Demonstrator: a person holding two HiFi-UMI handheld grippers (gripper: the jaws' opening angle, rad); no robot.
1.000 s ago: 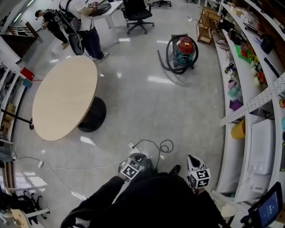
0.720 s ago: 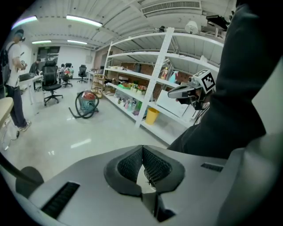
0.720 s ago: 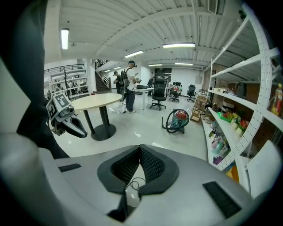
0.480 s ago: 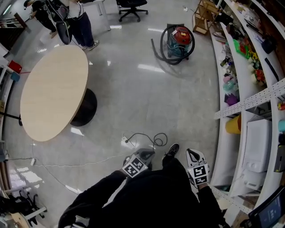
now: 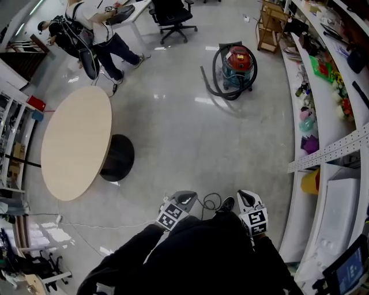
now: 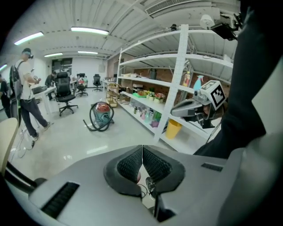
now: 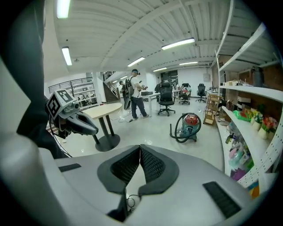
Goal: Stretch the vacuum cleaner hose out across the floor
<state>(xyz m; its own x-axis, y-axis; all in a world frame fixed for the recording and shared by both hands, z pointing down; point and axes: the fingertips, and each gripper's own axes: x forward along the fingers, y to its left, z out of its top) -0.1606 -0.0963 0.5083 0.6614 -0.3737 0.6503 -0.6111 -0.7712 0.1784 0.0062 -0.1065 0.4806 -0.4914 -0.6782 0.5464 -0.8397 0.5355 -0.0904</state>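
The vacuum cleaner [image 5: 238, 64] is a red-and-teal canister far across the grey floor, with its dark hose [image 5: 214, 80] curled round it and one end lying on the floor to its left. Both gripper views show it small in the distance: vacuum cleaner [image 6: 102, 115], vacuum cleaner [image 7: 191, 123]. My left gripper [image 5: 185, 199] and right gripper [image 5: 245, 197] are held close to my body at the bottom of the head view, far from the hose. Both are shut with nothing between the pads: left gripper [image 6: 142, 148], right gripper [image 7: 140, 148].
A round wooden table [image 5: 75, 144] on a black foot stands to the left. Long shelves [image 5: 328, 115] full of goods run down the right side, with a yellow bin [image 5: 310, 180] beneath. People [image 5: 98, 29] and an office chair [image 5: 173, 14] are at the back. A thin cable [image 5: 210, 201] coils near my feet.
Both grippers have been carried forward over the floor; the coiled cable now lies right by them. The vacuum cleaner has not moved. The people at the back have shifted.
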